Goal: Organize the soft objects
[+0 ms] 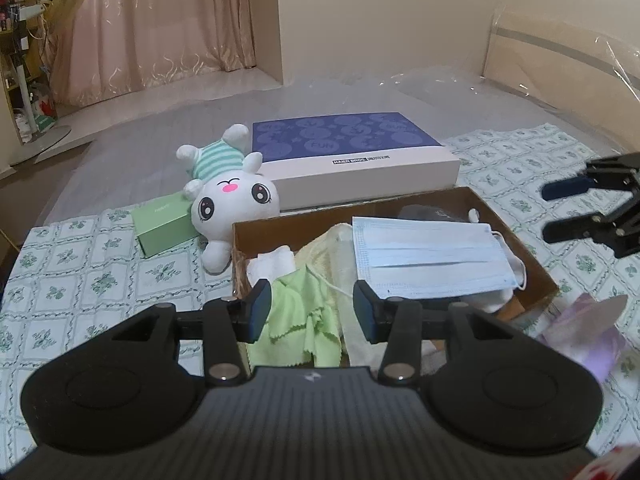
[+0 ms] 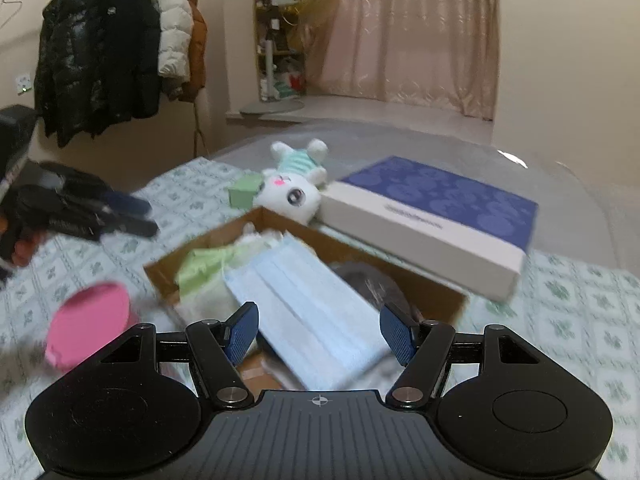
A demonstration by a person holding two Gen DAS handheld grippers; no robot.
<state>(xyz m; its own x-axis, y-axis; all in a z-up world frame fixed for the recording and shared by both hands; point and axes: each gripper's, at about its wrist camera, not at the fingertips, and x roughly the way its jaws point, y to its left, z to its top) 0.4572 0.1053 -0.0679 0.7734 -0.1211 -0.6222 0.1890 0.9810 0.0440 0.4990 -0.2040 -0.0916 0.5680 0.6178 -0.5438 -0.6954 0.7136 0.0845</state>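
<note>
I have both sets of jaws apart and empty above the cardboard box point(image 1: 516, 248). Ahead of my left gripper point(image 1: 312, 304) a green cloth point(image 1: 308, 312) hangs over the box's near wall. A blue face mask point(image 2: 312, 304) lies in the box just beyond my right gripper point(image 2: 320, 332). The plush bunny point(image 1: 228, 204) lies outside, beyond the box's left corner.

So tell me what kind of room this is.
Most likely a bedroom at home: a floral bedsheet covers the work surface, coats hang on a rail, and a pink curtain drapes the window area.
</note>
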